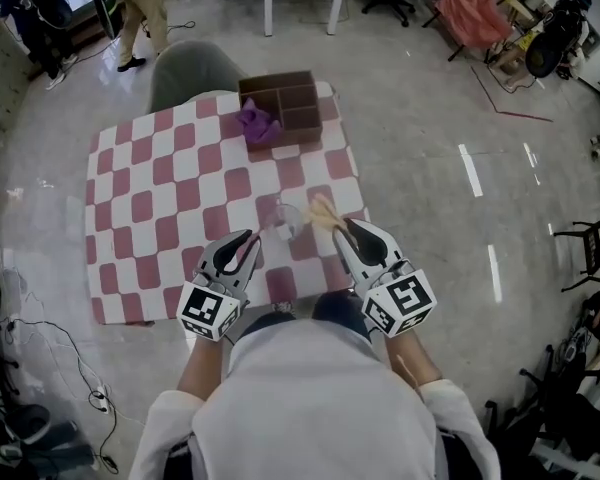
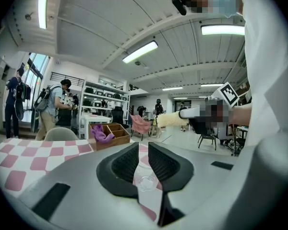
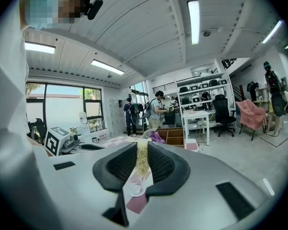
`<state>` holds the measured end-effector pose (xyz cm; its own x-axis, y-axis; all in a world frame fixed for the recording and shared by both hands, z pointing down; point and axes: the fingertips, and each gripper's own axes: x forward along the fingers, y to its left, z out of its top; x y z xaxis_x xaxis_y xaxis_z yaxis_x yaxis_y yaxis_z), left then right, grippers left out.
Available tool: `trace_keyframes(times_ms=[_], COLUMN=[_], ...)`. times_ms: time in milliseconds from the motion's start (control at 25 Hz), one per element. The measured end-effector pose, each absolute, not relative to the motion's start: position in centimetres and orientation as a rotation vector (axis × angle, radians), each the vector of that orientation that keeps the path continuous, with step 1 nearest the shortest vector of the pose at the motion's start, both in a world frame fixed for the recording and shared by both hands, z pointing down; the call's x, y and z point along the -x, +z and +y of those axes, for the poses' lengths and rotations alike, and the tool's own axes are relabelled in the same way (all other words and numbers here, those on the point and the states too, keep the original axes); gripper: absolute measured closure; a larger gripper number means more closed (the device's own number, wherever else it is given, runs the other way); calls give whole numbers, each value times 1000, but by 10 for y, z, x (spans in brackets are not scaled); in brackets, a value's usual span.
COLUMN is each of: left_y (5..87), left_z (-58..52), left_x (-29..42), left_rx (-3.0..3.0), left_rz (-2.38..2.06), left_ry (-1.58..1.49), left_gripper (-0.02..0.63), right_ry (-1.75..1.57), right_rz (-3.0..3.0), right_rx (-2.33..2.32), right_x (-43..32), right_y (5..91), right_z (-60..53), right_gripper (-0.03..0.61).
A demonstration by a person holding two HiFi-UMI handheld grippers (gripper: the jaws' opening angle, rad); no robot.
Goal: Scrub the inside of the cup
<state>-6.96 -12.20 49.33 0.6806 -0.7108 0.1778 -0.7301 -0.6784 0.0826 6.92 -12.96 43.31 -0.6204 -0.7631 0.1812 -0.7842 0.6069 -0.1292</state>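
Note:
A clear cup hangs just above the checked tablecloth, between my two grippers. My left gripper is shut with its tips pinching the cup's wall. In the left gripper view the cup shows through the narrow gap of the left gripper. My right gripper is shut on a beige fuzzy scrubber, whose tip points at the cup's right side. In the right gripper view the scrubber stands between the jaws of the right gripper, with the cup below.
A brown divided box holding a purple cloth sits at the table's far edge. Behind the table stands a grey chair. A person walks at the back left. The table's near edge lies under my grippers.

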Motion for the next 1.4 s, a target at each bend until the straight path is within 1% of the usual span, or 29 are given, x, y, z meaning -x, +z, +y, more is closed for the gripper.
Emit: trace_keyframes(times_ms=[80, 160, 240, 400, 440, 560, 800, 1000, 1400], left_y=[496, 502, 508, 524, 528, 540, 567, 585, 590], left_z=[-124, -127, -127, -127, -128, -131, -136, -144, -167], left_x=[69, 66, 62, 49, 45, 36, 17, 9, -2], left_rx=[-2742, -2726, -2719, -2770, -2785, -2821, -2825, -2781, -2738], left_rz=[-1183, -1181, -1172, -1163, -1160, -1158, -1106, -1111, -1193], left_ry=[193, 193, 197, 269, 292, 351, 461, 461, 395], left_gripper=[553, 432, 394, 287, 270, 249, 236, 233, 233], right_ry=[304, 306, 304, 293, 289, 286, 297, 314, 322], right_rz=[-2720, -2721, -2722, -2730, -2731, -2737, -2733, -2718, -2695], right_rx=[-1297, -1271, -1247, -1211, -1204, -1195, -1194, -1210, -1206], right_x=[-68, -66, -66, -67, -67, -69, -75, -83, -93], right_y=[434, 436, 436, 435, 435, 436, 440, 446, 451], right_z=[-133, -136, -140, -149, -151, -154, -157, -158, -158], right_gripper=[500, 500, 500, 500, 500, 500, 500, 500, 500])
